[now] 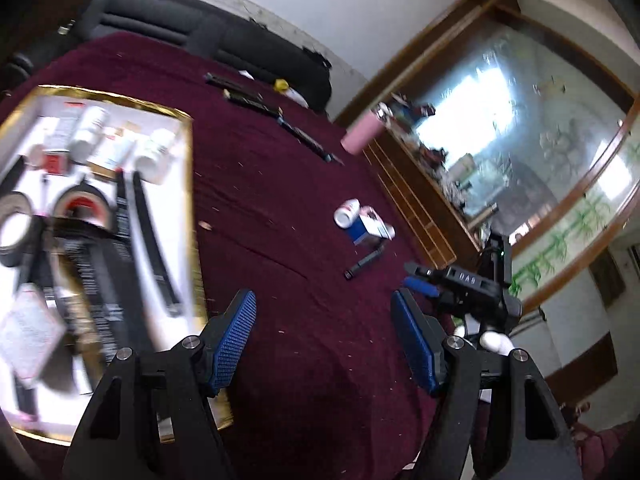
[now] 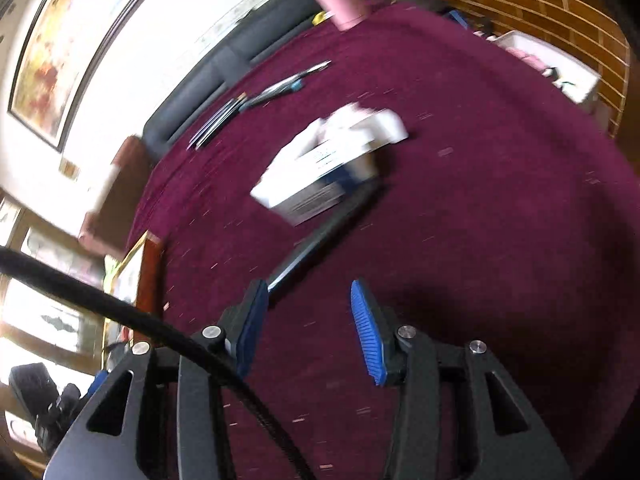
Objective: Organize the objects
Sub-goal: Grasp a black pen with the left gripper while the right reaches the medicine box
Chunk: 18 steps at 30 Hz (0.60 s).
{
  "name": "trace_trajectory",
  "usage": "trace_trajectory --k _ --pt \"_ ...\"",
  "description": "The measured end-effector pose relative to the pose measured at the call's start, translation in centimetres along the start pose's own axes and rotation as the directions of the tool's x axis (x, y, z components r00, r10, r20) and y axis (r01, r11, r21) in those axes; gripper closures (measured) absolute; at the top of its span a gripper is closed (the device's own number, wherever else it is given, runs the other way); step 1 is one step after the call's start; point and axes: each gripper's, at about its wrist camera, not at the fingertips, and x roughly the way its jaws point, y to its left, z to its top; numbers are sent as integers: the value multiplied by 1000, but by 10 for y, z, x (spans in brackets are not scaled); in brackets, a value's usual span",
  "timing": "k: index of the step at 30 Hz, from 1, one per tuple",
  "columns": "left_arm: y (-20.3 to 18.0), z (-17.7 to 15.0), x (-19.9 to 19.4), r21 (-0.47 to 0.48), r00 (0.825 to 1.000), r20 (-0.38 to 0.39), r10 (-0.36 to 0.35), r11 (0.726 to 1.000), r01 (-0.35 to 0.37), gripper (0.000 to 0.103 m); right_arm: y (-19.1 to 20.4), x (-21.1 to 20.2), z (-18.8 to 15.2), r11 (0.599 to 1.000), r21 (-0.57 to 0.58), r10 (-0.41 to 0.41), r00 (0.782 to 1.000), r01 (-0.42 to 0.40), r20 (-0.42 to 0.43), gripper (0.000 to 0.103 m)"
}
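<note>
**Loose items wait on the maroon cloth**

Maroon cloth covers the desk [image 1: 280, 208]. Both tools are empty: the left hand-held gripper [image 1: 324, 340] stands open over bare cloth, and the right hand-held gripper [image 2: 306, 332] is parted too. A white-and-blue box [image 2: 320, 168], a white bottle [image 1: 347, 212] touching it and a dark pen [image 1: 365, 263] lie near the desk's far right edge. The gold-rimmed tray [image 1: 191, 184] sits at the left edge. Probably best: slow down, square the jaws across the pen, then close.
</note>
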Motion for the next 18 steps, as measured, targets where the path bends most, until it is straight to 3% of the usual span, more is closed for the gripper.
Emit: trace_trajectory --k 3,7,13,15,18 --pt "-15 -1 19 41 999 -47 6 999 -4 39 -16 -2 9 1000 30 9 1000 -9 16 59" --pt "-56 -1 61 210 992 -117 46 977 -21 39 -24 6 6 997 68 33 999 -33 12 59" --pt "-107 2 158 416 964 -243 104 909 7 39 -36 9 3 993 94 66 998 -67 8 59" --pt "-116 1 188 485 956 -254 147 874 -6 40 -41 3 5 992 102 67 998 -69 20 59" --pt "-125 -4 226 598 940 -242 239 800 -49 40 -47 -3 11 992 108 69 997 -72 34 59"
